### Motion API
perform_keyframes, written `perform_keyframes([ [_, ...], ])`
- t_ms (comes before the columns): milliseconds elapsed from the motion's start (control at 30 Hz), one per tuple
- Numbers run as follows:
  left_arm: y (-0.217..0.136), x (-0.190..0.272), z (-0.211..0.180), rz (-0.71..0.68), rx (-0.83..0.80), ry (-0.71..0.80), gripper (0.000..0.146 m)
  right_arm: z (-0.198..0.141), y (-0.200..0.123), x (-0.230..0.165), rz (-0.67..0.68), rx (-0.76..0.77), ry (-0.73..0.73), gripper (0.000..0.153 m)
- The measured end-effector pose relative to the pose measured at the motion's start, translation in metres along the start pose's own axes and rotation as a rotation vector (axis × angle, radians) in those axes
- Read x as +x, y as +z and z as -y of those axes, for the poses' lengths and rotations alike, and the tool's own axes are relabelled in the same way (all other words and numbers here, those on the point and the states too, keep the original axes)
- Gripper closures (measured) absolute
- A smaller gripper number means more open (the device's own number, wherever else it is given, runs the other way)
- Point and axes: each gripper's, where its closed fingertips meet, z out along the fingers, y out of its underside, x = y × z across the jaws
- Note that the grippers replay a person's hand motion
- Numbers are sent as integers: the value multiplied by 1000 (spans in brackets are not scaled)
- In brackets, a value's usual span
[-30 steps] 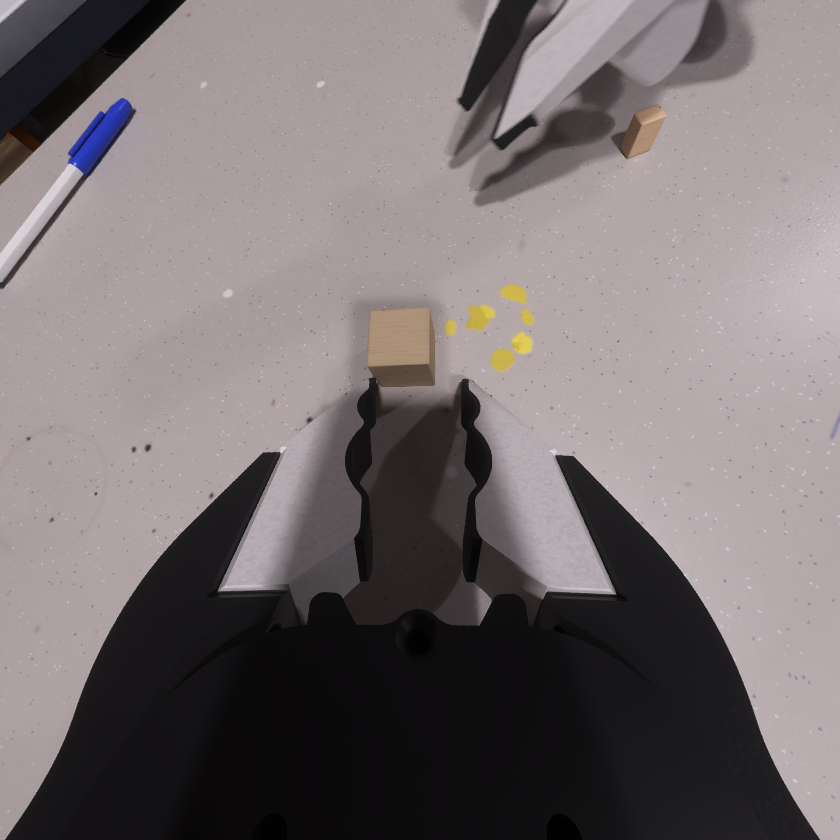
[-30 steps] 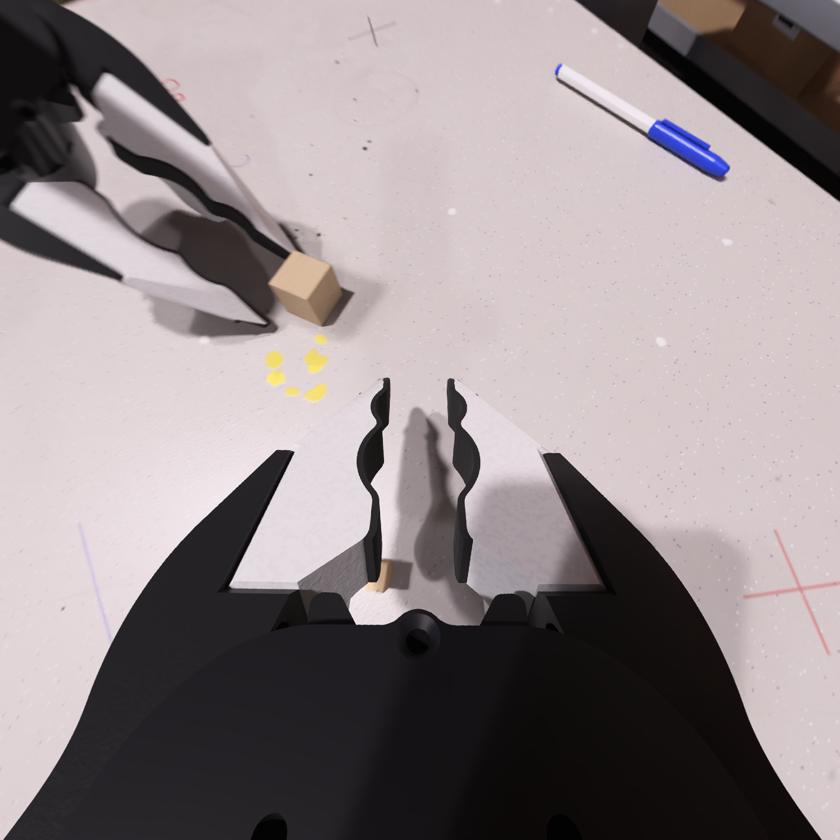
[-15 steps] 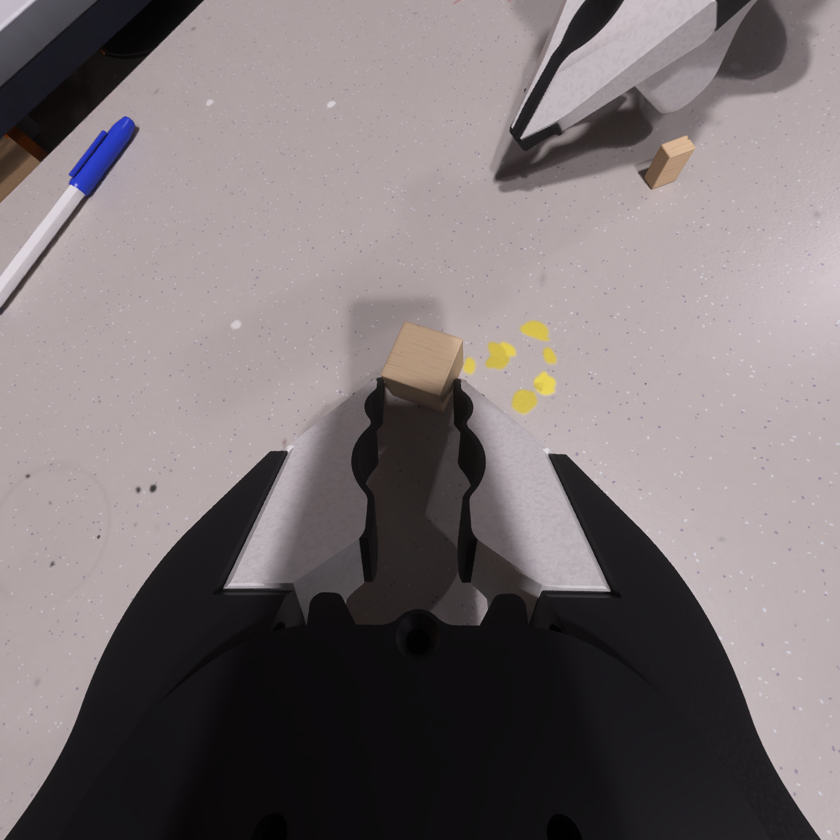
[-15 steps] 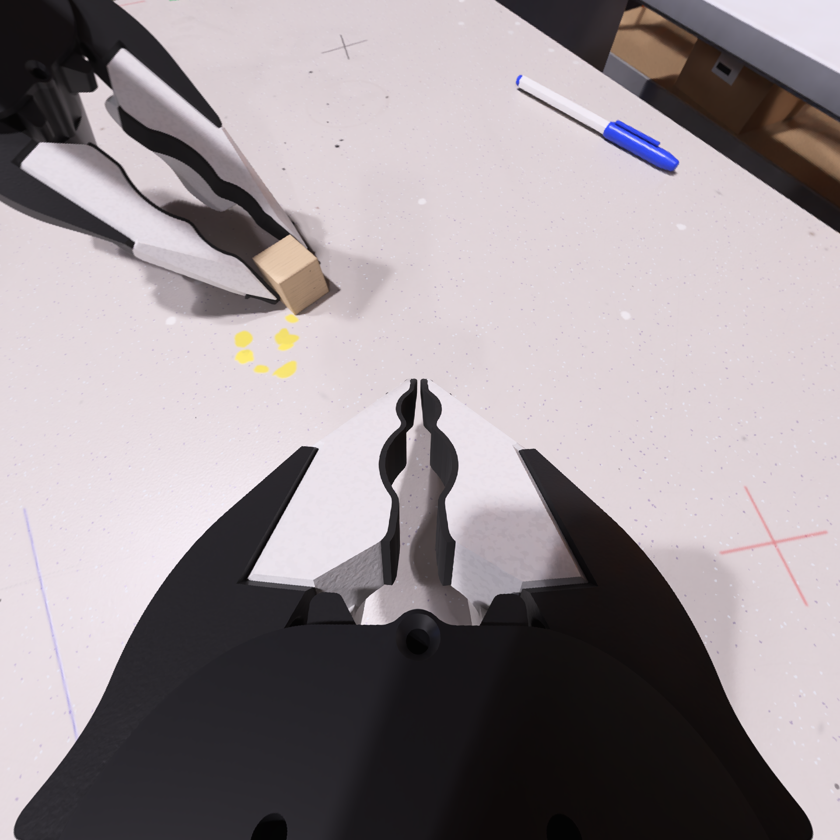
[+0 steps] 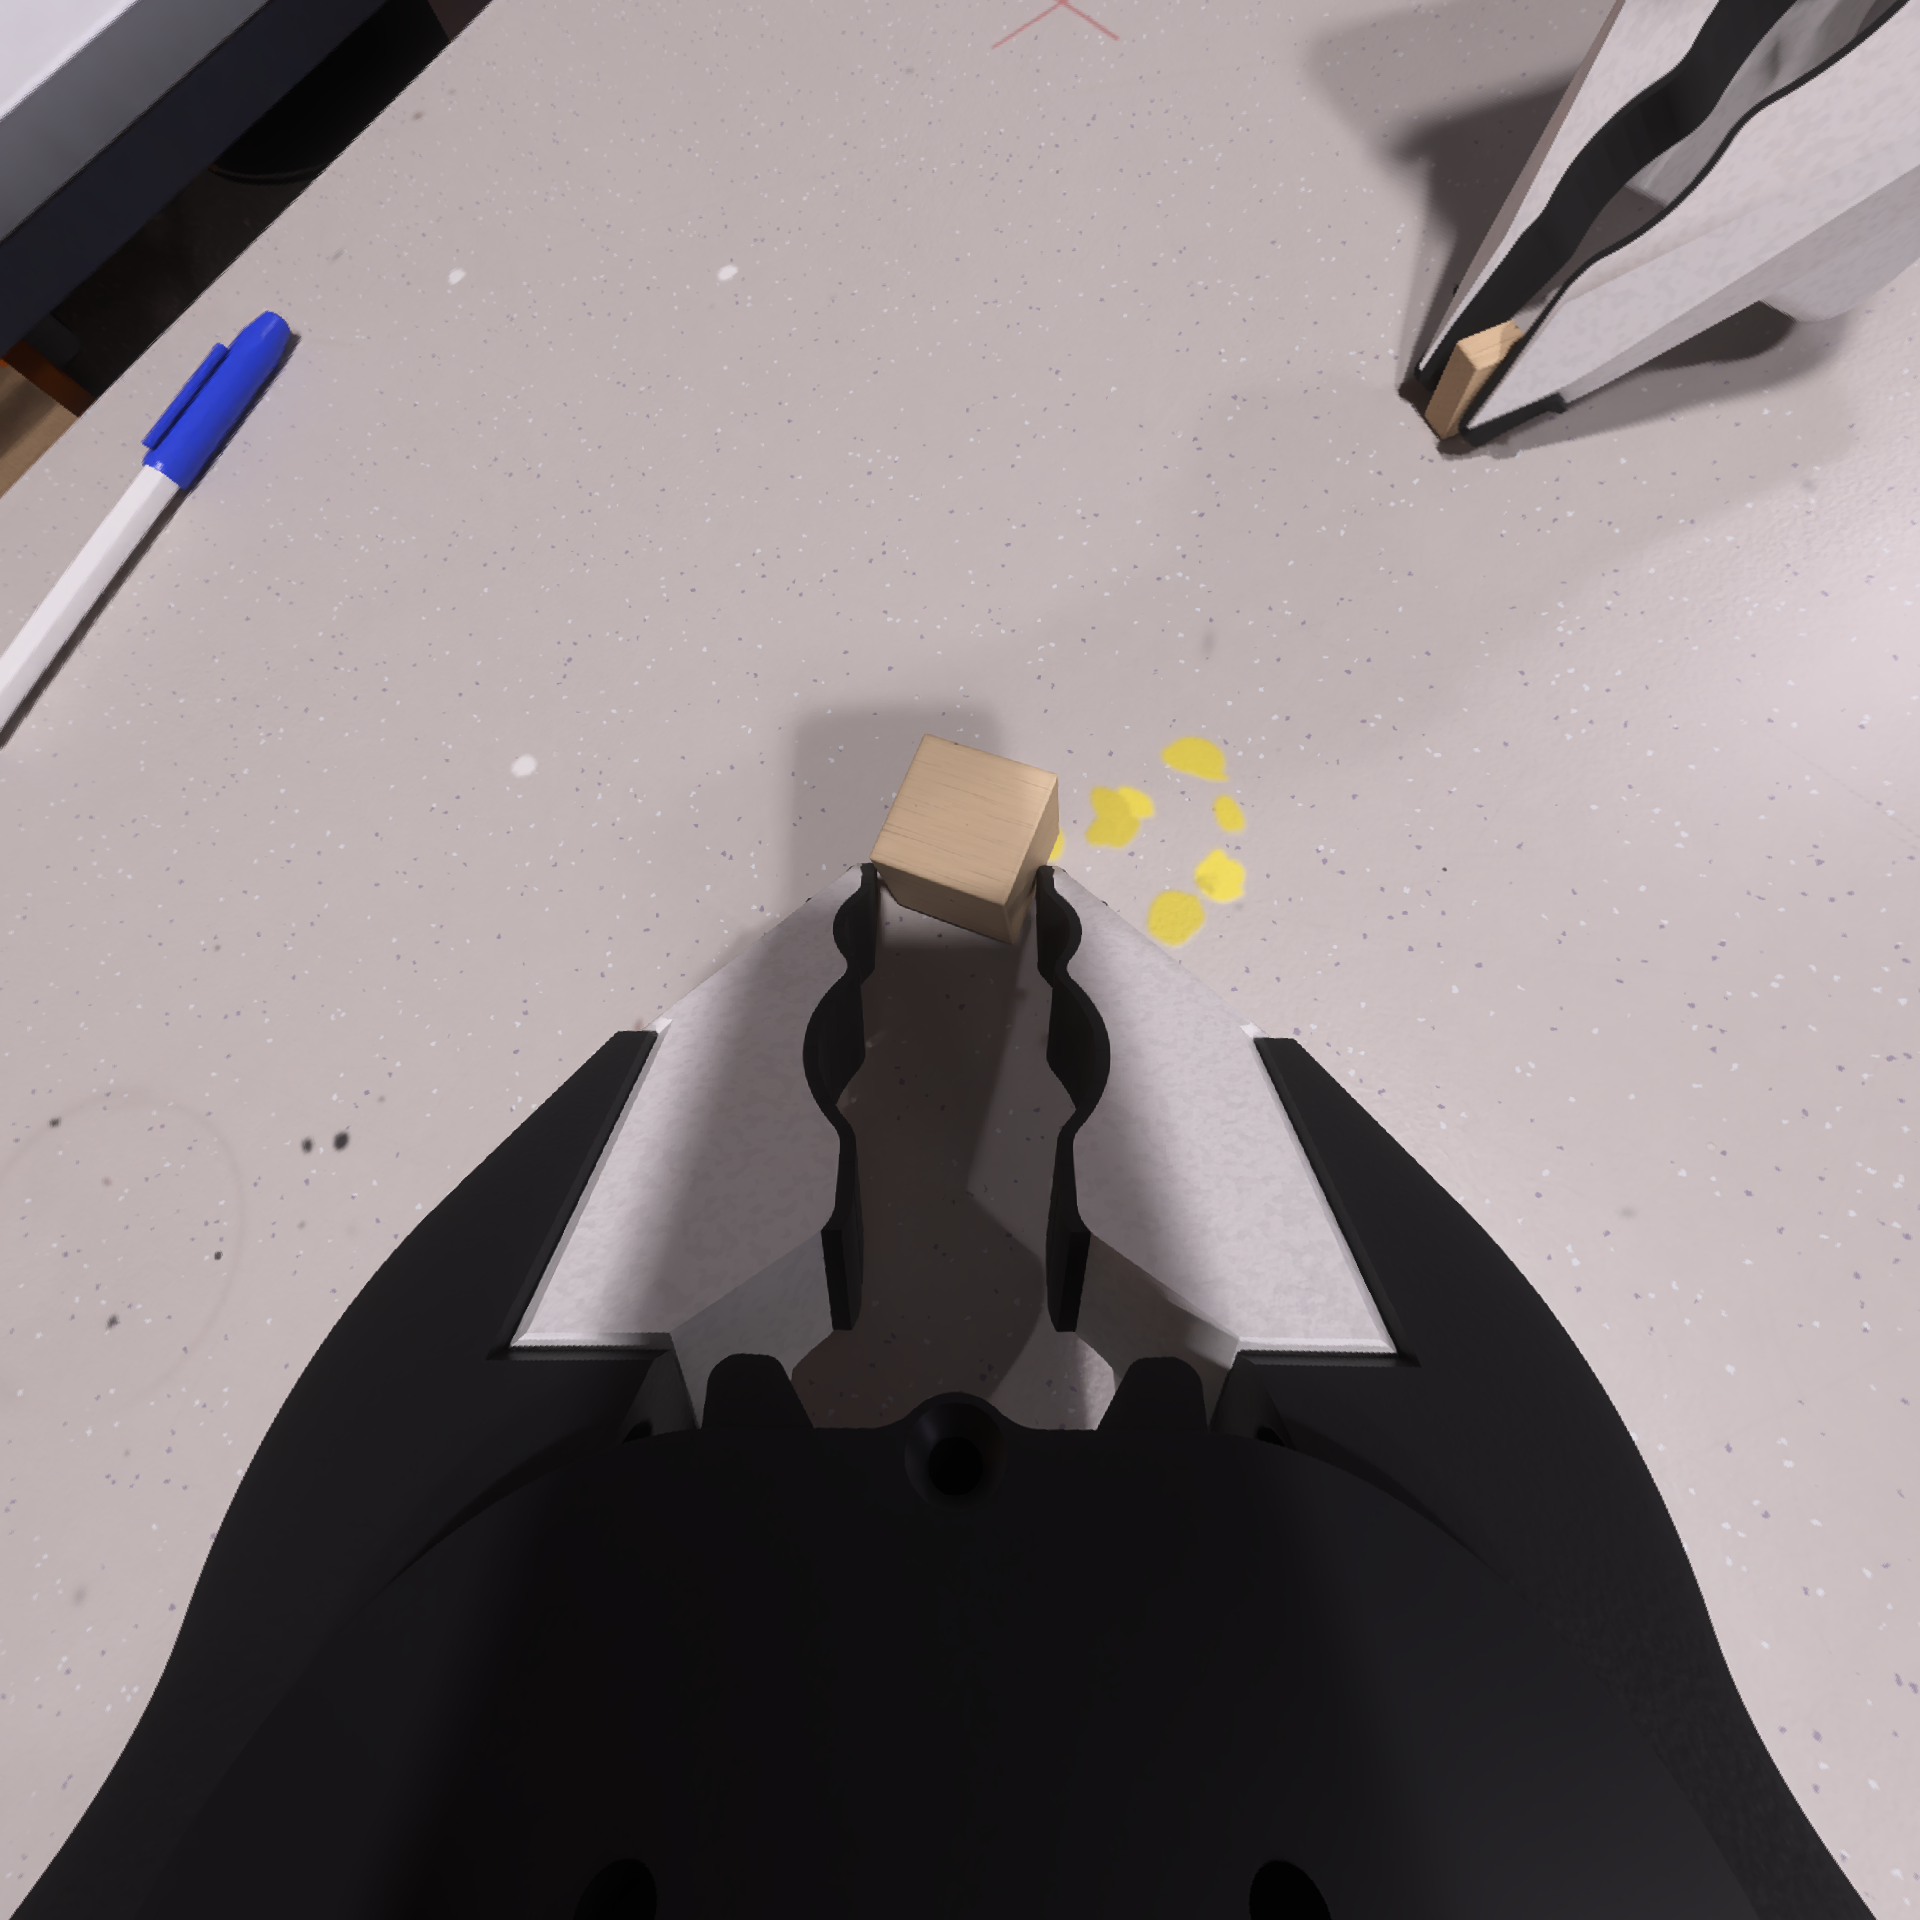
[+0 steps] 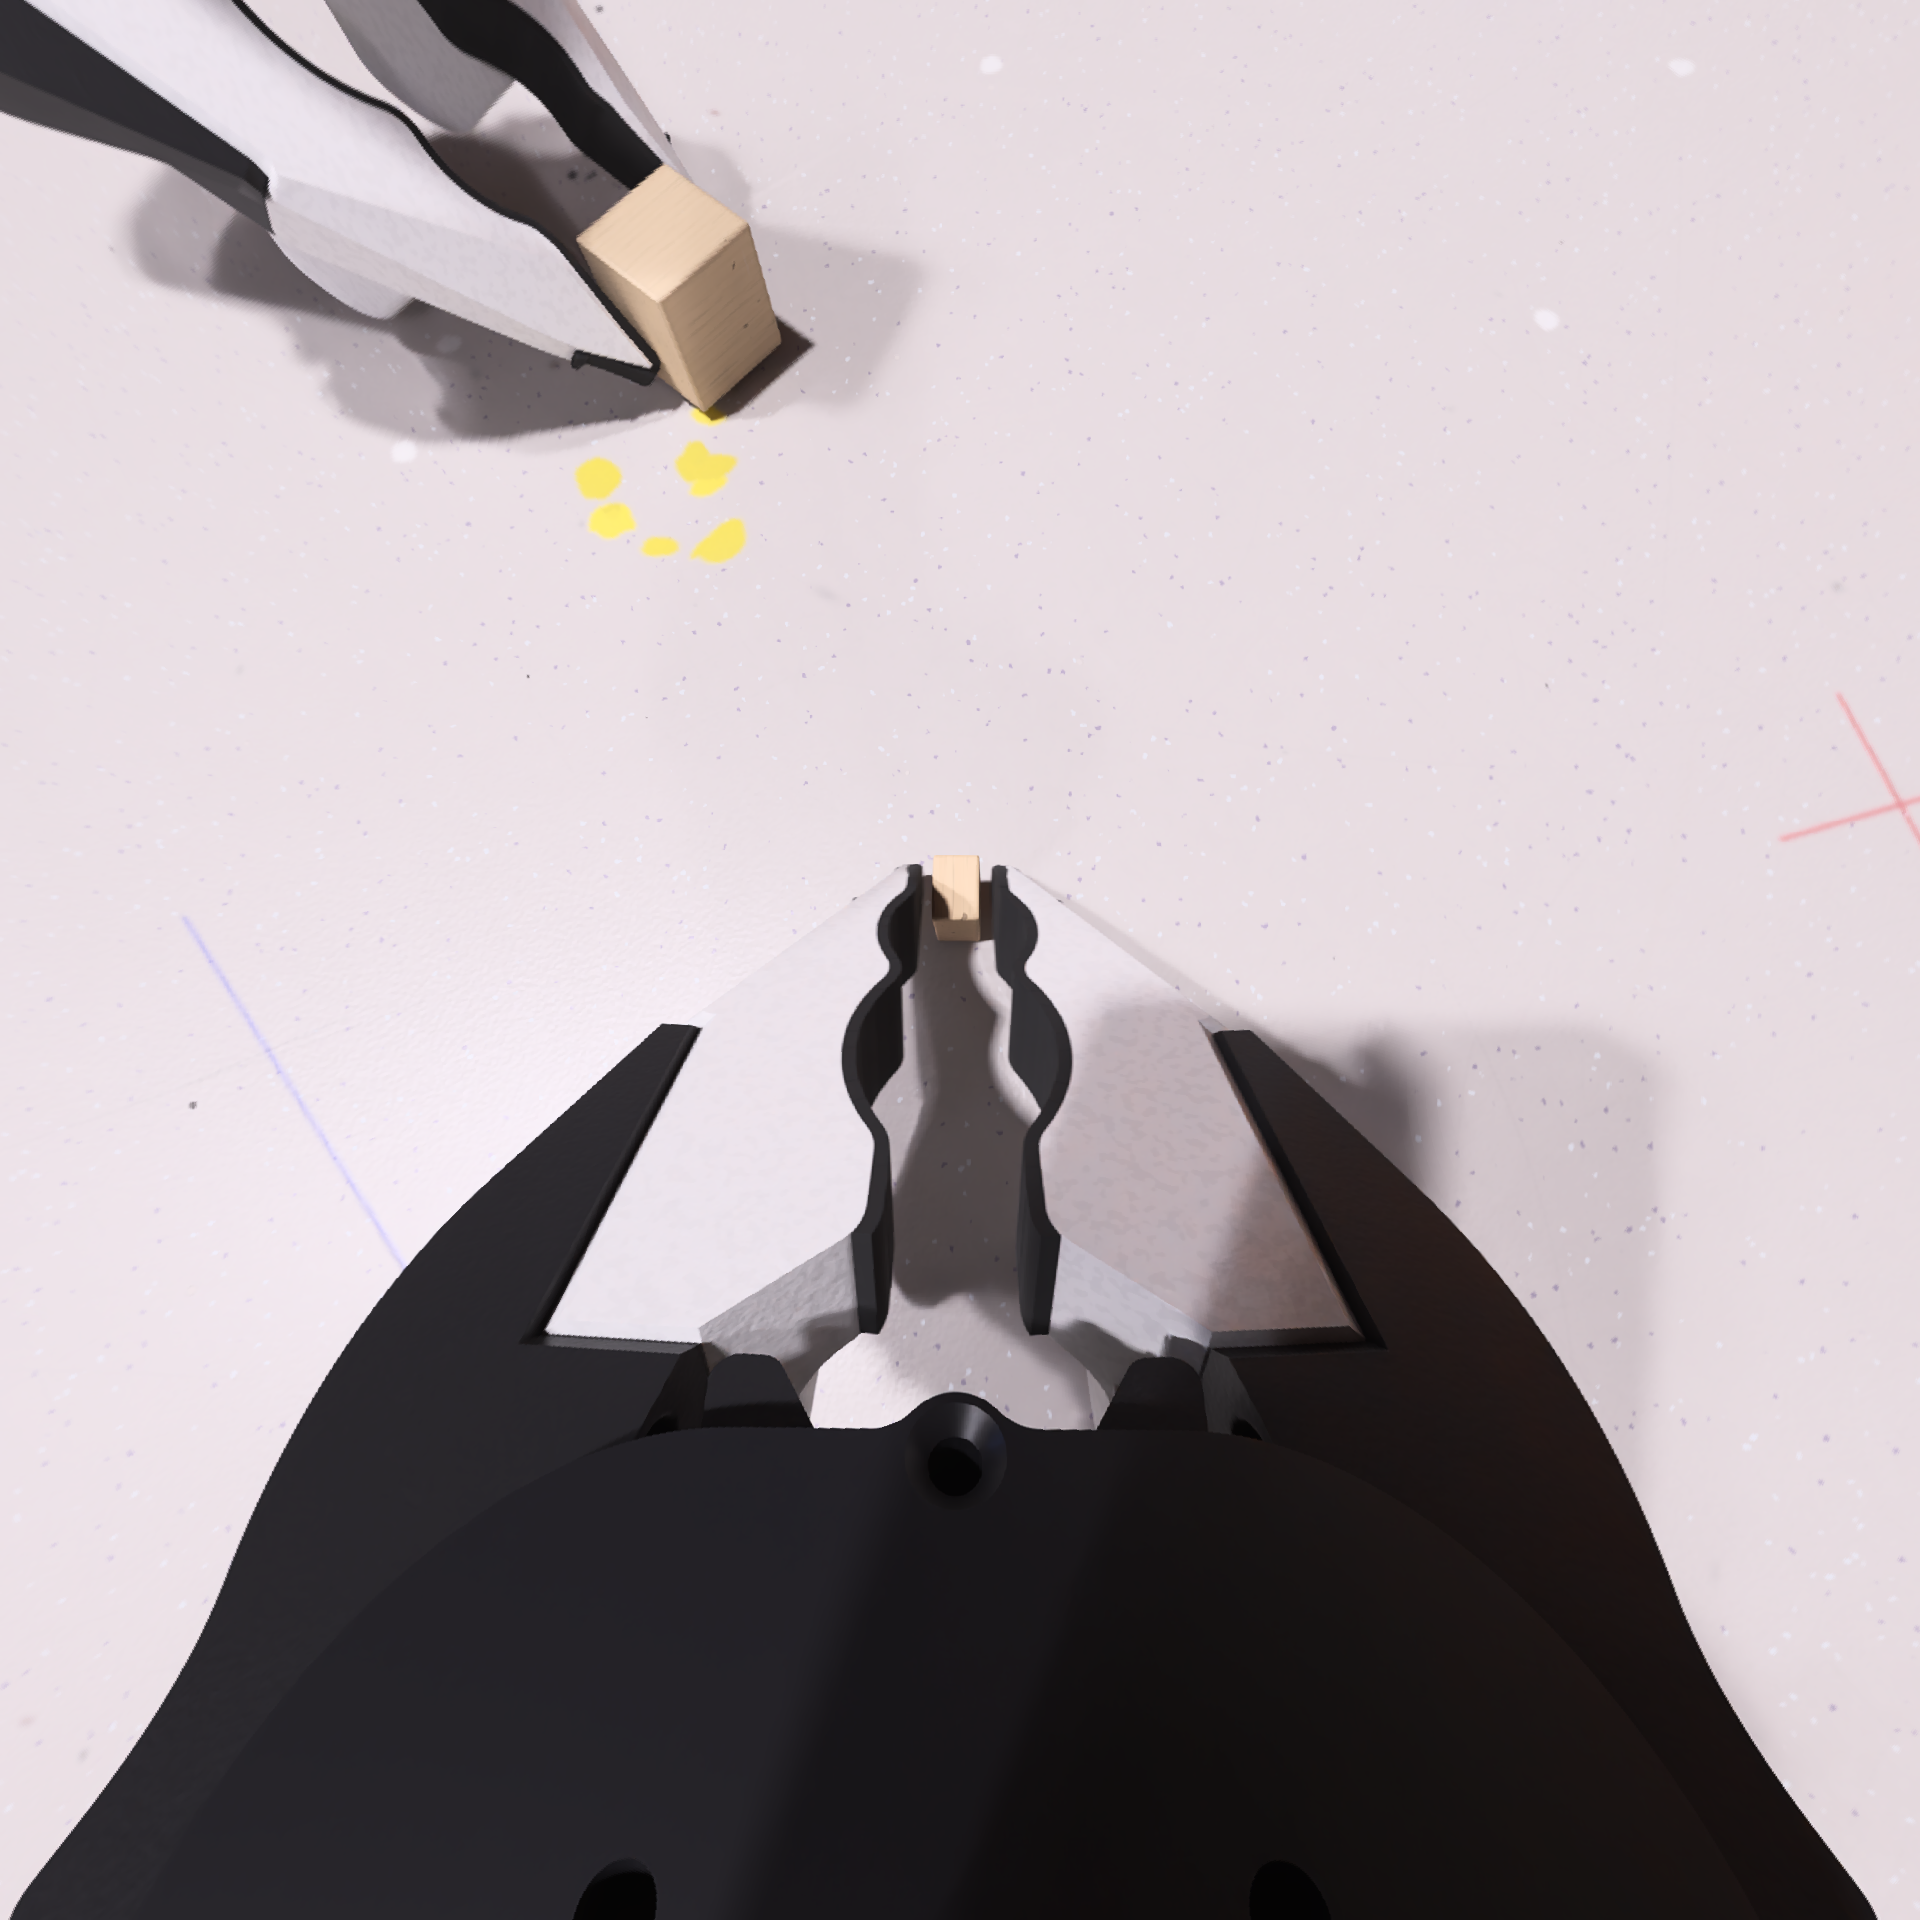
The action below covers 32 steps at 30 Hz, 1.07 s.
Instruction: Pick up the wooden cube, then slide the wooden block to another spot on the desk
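Note:
The wooden cube (image 5: 966, 831) is pinched by its near edges between the fingertips of my left gripper (image 5: 954, 891). The cube is tilted, with a low corner at the desk surface. In the right wrist view the cube (image 6: 681, 286) and the left gripper's fingers (image 6: 436, 229) show at the upper left. The small wooden block (image 6: 956, 899) stands between the fingertips of my right gripper (image 6: 956, 883), which is closed around it on the desk. In the left wrist view the block (image 5: 1470, 374) shows in the right gripper's tips (image 5: 1475, 400) at the upper right.
A white marker with a blue cap (image 5: 156, 488) lies near the desk's left edge (image 5: 104, 135). Yellow paint spots (image 5: 1174, 831) mark the desk beside the cube, also in the right wrist view (image 6: 665, 499). A red cross mark (image 6: 1870, 810) is at the right.
My left gripper closed on the cube, which turned and tipped up. My right gripper shut empty, moved, and now has the small block between its fingertips.

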Motion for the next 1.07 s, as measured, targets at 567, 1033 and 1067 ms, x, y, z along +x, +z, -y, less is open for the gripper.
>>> perform_keyframes([
  [567, -3, -1, 3, -1, 26, -9, 116, 82, 75, 16, 208, -82, -209, 142],
  [1033, -13, -9, 21, 84, 165, 43, 116, 91, 28, -13, 85, 326, -276, 133],
  [1067, -14, -11, 24, 99, 193, 49, 116, 91, 29, -13, 69, 329, -294, 134],
])
